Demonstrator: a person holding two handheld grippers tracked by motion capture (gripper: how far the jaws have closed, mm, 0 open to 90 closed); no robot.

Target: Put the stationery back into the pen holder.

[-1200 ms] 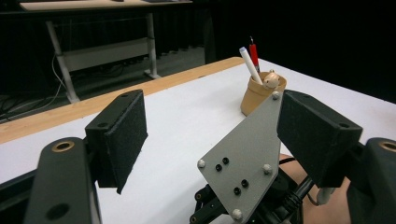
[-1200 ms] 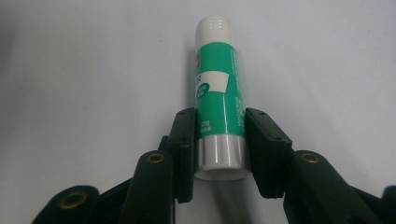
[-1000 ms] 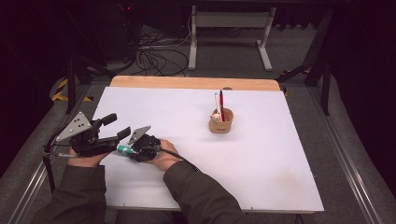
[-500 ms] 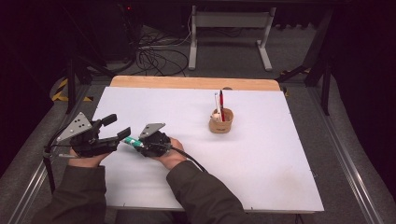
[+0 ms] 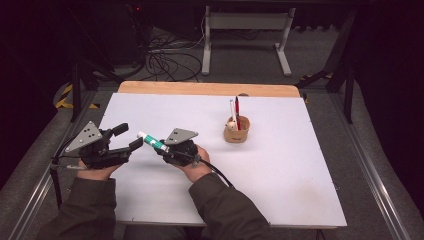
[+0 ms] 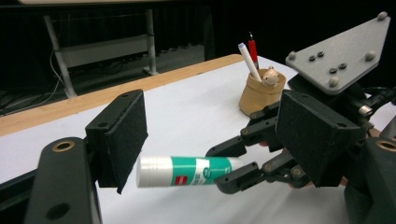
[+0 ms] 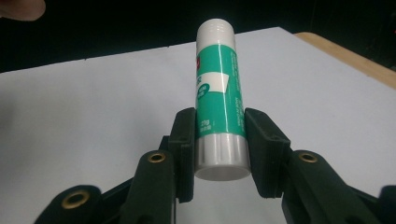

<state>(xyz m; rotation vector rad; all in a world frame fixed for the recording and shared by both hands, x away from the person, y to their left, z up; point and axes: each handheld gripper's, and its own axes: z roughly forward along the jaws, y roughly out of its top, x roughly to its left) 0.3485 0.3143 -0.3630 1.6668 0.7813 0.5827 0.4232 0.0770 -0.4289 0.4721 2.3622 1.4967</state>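
The green-and-white glue stick (image 7: 218,93) is pinched near its base by the right gripper (image 5: 161,148), held above the white tabletop (image 5: 280,170). The left gripper (image 5: 126,136), jaws spread, flanks its cap end without touching. A tan pen cup (image 5: 236,131) stands well apart.

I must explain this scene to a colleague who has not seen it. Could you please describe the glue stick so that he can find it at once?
On the white table, look at its near left part, where two black grippers face each other. The glue stick is clamped in the right gripper, its white cap toward the open left gripper. Its green and white label sets it apart from the pens in the tan cup.
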